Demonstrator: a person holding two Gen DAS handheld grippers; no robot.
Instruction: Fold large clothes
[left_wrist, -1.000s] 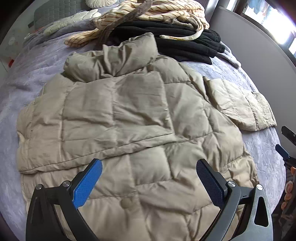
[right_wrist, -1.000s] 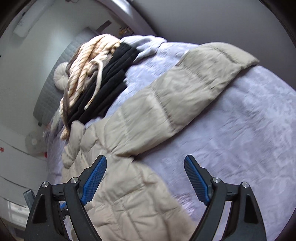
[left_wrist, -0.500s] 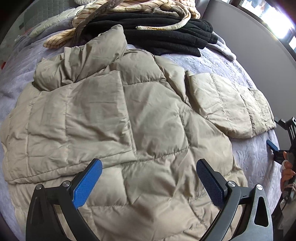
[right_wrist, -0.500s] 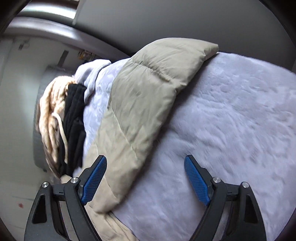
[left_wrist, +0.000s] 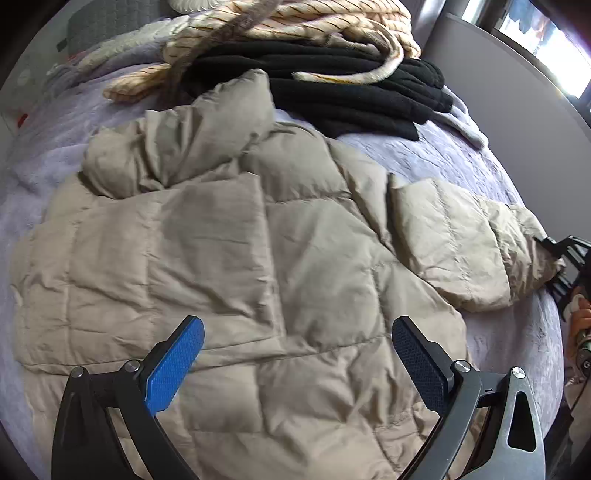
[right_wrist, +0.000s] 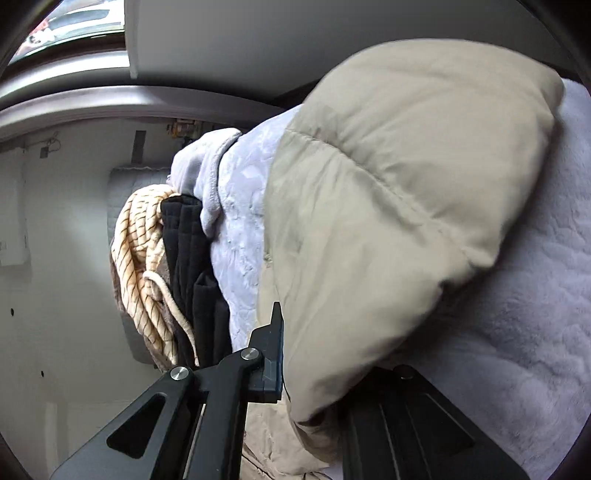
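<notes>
Now my right gripper (right_wrist: 295, 373) is pinched shut on the cuff end of the beige quilted puffer jacket's outstretched sleeve (right_wrist: 388, 221), at the right edge of the pale lilac bedspread (right_wrist: 535, 314); the fabric bulges past the one finger I can see, and the other is buried under it. My left gripper (left_wrist: 297, 363) hovers with its blue pads spread wide and nothing between them, above the near hem of the jacket (left_wrist: 240, 258).

The jacket lies flat across the middle of the bed, collar at the far end, its left sleeve already laid across the chest and its right sleeve running out to the right. In the left wrist view that right sleeve end meets my right gripper at the frame's edge.

Risks as I judge them:
- The filling is slick and springy. A bite this close to the cuff may slip out when I carry the sleeve across.
- I cannot tell how much fabric the hidden finger holds, so the grip could be only the outer shell.
- Dragging the sleeve low could pull the whole body rightward and undo the left fold.
- The stack of folded black clothes (left_wrist: 351, 96) and the cream striped garment (left_wrist: 295, 26) sit just beyond the collar; a wide swing could knock them.
- With the left tool idle, nothing pins the body down.
</notes>
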